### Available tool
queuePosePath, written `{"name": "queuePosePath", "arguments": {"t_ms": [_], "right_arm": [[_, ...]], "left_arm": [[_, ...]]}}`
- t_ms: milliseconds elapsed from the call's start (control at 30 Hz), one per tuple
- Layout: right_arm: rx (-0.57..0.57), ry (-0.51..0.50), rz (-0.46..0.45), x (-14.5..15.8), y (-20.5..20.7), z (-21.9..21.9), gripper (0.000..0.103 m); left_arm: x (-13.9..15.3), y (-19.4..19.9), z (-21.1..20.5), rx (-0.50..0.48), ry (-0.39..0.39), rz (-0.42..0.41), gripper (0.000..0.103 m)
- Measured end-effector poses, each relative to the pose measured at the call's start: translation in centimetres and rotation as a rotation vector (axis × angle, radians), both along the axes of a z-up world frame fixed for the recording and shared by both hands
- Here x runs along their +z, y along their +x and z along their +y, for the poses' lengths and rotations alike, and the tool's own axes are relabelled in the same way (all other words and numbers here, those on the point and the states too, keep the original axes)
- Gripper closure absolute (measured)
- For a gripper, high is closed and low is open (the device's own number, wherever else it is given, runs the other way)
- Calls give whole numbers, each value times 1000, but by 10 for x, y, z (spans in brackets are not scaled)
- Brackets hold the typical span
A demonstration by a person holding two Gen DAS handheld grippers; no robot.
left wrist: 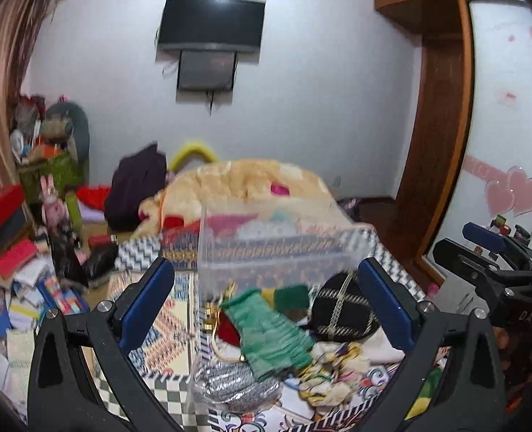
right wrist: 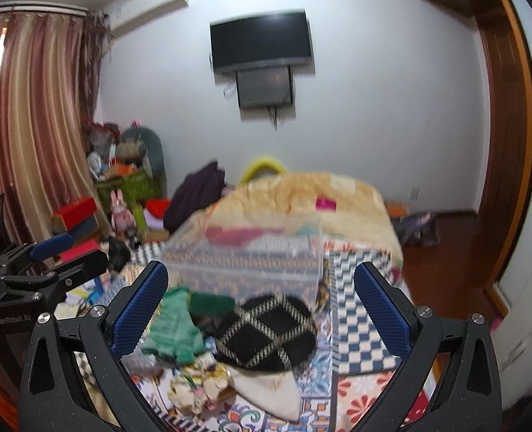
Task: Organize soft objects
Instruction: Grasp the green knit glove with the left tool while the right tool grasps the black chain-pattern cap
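Observation:
A pile of soft things lies on the patterned bedspread (left wrist: pixel 165 327): a green glove (left wrist: pixel 269 331) (right wrist: pixel 174 327), a black cap with gold checks (left wrist: pixel 341 311) (right wrist: pixel 266 331), a floral cloth (left wrist: pixel 332 370) (right wrist: pixel 197 385), a silver mesh pouch (left wrist: pixel 230 381) and a cream cloth (right wrist: pixel 276 388). A clear plastic box (left wrist: pixel 276 248) (right wrist: pixel 244 252) stands just behind the pile. My left gripper (left wrist: pixel 266 302) is open and empty above the glove. My right gripper (right wrist: pixel 262 306) is open and empty above the cap; it also shows in the left wrist view (left wrist: pixel 489 248).
A cream plush blanket (left wrist: pixel 244 180) (right wrist: pixel 302 194) is heaped at the far end of the bed. Books, boxes and toys clutter the floor at left (left wrist: pixel 25 288). A wooden wardrobe (left wrist: pixel 442 108) and a TV (left wrist: pixel 212 23) line the walls.

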State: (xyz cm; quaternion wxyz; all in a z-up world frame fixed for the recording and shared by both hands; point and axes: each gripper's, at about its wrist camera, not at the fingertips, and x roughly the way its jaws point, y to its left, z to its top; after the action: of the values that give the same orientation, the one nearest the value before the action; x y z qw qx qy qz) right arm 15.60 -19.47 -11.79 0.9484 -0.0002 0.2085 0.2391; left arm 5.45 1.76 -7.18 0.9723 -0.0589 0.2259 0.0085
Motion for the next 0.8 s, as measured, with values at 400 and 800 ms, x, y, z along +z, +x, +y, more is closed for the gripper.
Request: {"name": "queuePosePath", "arguments": {"t_ms": [400, 800], "right_arm": [[7, -33, 240, -61, 41, -2, 0], [69, -15, 389, -93, 61, 14, 9]], "left_arm": [[-73, 43, 21, 44, -82, 187, 1], [-110, 57, 25, -37, -158, 288, 42]]}}
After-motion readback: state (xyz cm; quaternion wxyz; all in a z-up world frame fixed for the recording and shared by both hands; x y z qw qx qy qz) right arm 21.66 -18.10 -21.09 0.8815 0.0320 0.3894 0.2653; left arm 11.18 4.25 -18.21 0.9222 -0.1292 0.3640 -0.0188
